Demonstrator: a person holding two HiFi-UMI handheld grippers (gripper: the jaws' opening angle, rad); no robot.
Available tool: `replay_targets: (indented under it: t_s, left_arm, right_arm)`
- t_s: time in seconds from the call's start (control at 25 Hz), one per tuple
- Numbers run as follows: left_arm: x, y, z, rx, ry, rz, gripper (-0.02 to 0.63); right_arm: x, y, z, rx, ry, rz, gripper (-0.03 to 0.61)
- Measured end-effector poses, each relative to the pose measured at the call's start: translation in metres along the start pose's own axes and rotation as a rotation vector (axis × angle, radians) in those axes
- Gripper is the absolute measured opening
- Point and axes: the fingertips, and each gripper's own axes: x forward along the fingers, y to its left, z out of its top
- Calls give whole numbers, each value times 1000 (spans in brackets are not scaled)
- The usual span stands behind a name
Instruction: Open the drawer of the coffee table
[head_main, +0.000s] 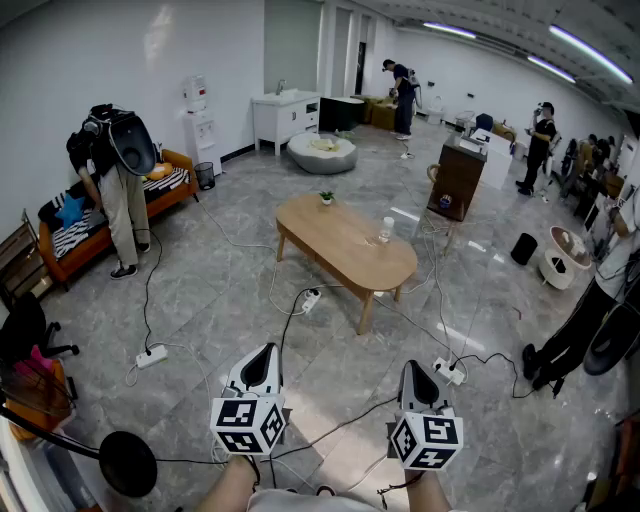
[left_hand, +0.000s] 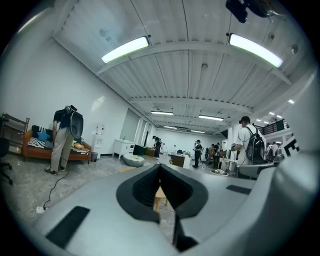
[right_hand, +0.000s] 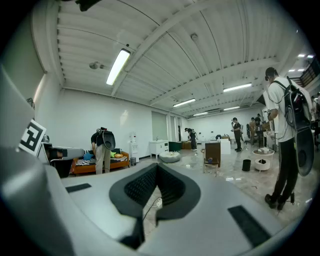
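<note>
No drawer can be made out on the table (head_main: 345, 245). The head view gives only its oval wooden top and pale legs, and the side facing the person is too small to read. In the left gripper view a single table leg shows through the gap under the jaws, while the right gripper view shows only floor and a cable there. The person's forearms are cut off by the bottom edge. The left gripper (head_main: 266, 349) and right gripper (head_main: 413, 366) are both clenched, tips together with nothing between them. They are held side by side over the floor, well apart from the table, which stands ahead in the middle of the room. A small plant (head_main: 326, 197) stands near the top's far end and a cup (head_main: 387, 230) near its right edge. Between the grippers and the table lies open grey floor crossed by cables. One power strip (head_main: 311, 298) lies just beside a near leg, and another lies near the right gripper. A person (head_main: 115, 185) bends by the sofa (head_main: 172, 192) at far left, and a dark cabinet (head_main: 457, 180) stands beyond the table's right end.
</note>
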Motion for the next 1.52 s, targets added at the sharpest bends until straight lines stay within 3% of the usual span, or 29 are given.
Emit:
replay_targets:
  t_s: [0.4,0.84,1.52]
  left_arm:
    - [-3,5,-5,1,2,14,-6]
    - [-16,13,-7,-9,3,41,-6]
    - [-38,10,-23,-50,34,31,-6]
  right_arm:
    - [-1,-3,-2,75,-49,0,2]
    - [-13,3,-2,54,-56,3,3]
    - [-36,4,-10,51,-28,-18,200]
